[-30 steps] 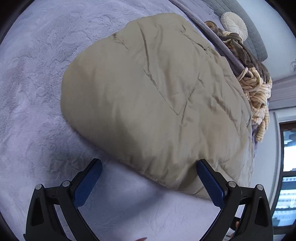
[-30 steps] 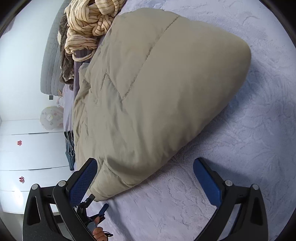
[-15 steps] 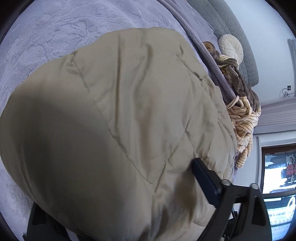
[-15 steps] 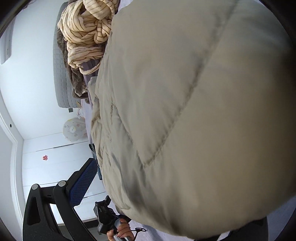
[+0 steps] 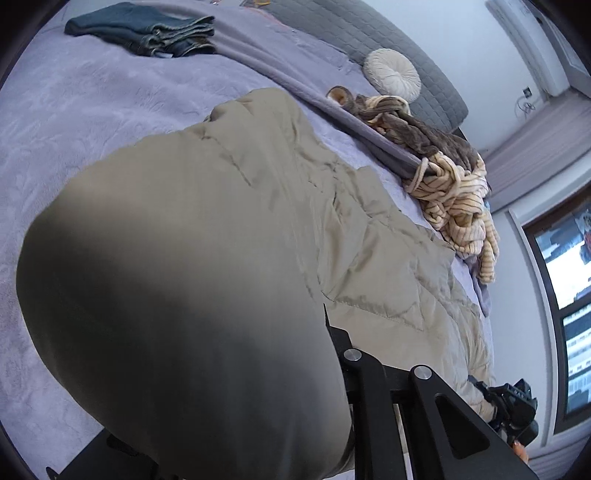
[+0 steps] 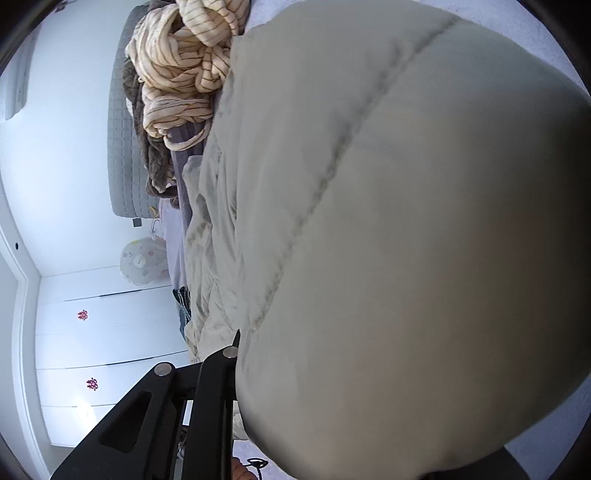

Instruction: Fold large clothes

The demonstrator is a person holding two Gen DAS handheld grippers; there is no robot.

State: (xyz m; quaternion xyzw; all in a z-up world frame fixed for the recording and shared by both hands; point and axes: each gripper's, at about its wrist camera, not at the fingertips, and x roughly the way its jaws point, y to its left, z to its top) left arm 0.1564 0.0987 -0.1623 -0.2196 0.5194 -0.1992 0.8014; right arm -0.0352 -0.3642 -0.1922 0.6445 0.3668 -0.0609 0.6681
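Note:
A large khaki quilted jacket (image 5: pixel 229 236) lies folded on the lilac bedspread (image 5: pixel 74 110). Its near bulge fills most of the left wrist view and hides the left gripper's (image 5: pixel 236 435) fingertips; the right finger arm sits drawn in against the fabric, so the gripper looks shut on the jacket's near edge. In the right wrist view the same jacket (image 6: pixel 406 240) fills the frame. The right gripper (image 6: pixel 332 424) has its left finger arm drawn in against the fabric and looks shut on the jacket; its tips are hidden.
A striped cream garment (image 5: pixel 458 206) and a brown one (image 5: pixel 424 133) are heaped at the bed's far side. Folded jeans (image 5: pixel 147 33) lie at the far left. A round white cushion (image 5: pixel 391 72) leans on the grey headboard (image 5: pixel 369 40). White wardrobe doors (image 6: pixel 103 332) stand beyond.
Both grippers moved forward from open in front of the jacket into its near edge and closed on it. The fabric bulge now rises close to both cameras.

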